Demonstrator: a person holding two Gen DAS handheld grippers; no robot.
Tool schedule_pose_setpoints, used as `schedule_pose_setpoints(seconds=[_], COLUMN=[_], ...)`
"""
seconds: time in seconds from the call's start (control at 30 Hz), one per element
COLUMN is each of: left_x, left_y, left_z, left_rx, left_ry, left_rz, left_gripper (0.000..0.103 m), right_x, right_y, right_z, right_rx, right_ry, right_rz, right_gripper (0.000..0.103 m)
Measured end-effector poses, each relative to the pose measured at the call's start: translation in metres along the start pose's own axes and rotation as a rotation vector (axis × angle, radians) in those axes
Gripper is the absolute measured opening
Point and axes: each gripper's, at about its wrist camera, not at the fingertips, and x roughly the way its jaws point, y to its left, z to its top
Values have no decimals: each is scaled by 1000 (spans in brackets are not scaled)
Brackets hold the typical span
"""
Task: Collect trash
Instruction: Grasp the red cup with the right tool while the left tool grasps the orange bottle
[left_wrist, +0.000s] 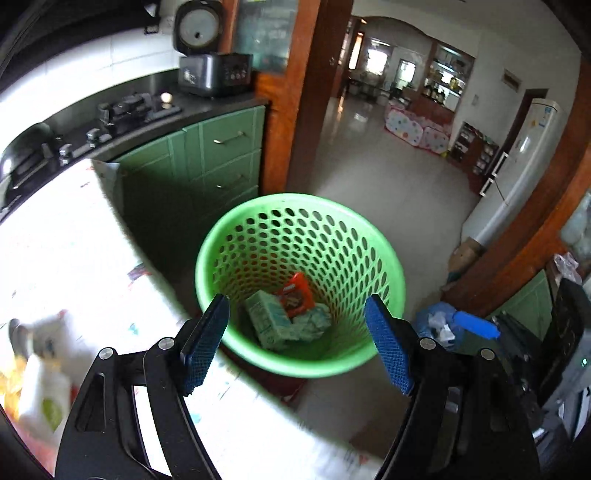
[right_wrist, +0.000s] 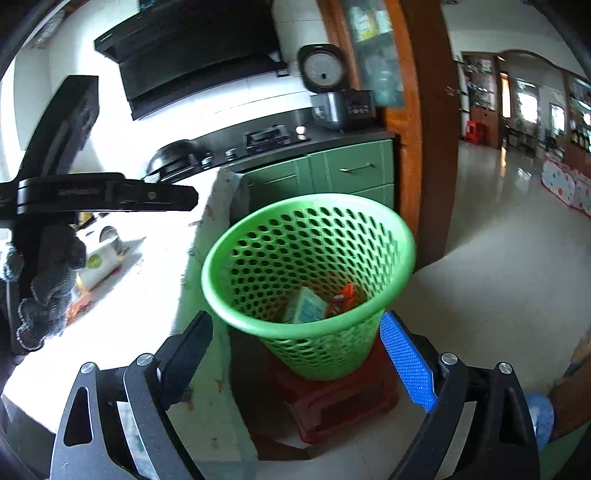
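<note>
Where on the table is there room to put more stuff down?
The white table is bare along its edge beside the green basket. It is crowded at the far side, where the white packet and orange wrappers lie. The basket's bottom is already cluttered with trash.

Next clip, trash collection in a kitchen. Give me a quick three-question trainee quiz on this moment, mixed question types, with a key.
1. True or false: the left gripper is holding a piece of trash.
2. What does the green perforated wastebasket stand on? A) the bare floor B) a red stool C) the table
3. Name two items lying in the bottom of the wastebasket.

Key
1. False: its jaws are open with nothing between them, as are those of the right gripper.
2. B
3. A pale green carton and an orange-red snack wrapper; some crumpled pale green packaging lies beside them.
</note>
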Motion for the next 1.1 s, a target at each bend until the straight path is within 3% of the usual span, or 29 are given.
schedule_pose_setpoints(seconds=[0.3,0.53,0.8,1.1], left_x=[-89,-144,-185,-173], left_y=[36,75,136,179], left_z=[-64,-114,-165,-184], left_rx=[-57,-76,-82,21], left_ry=[-96,-109,-41,114], left_rz=[106,184,261,283], left_gripper=[75,75,75,78], right_x=[2,6,15,30], right_y=[65,115,166,203], right_z=[7,14,23,31], right_rx=[-123,-189,-283,-339], right_ry=[8,29,63,98], right_rz=[109,200,269,305], right_gripper=[91,91,92,92])
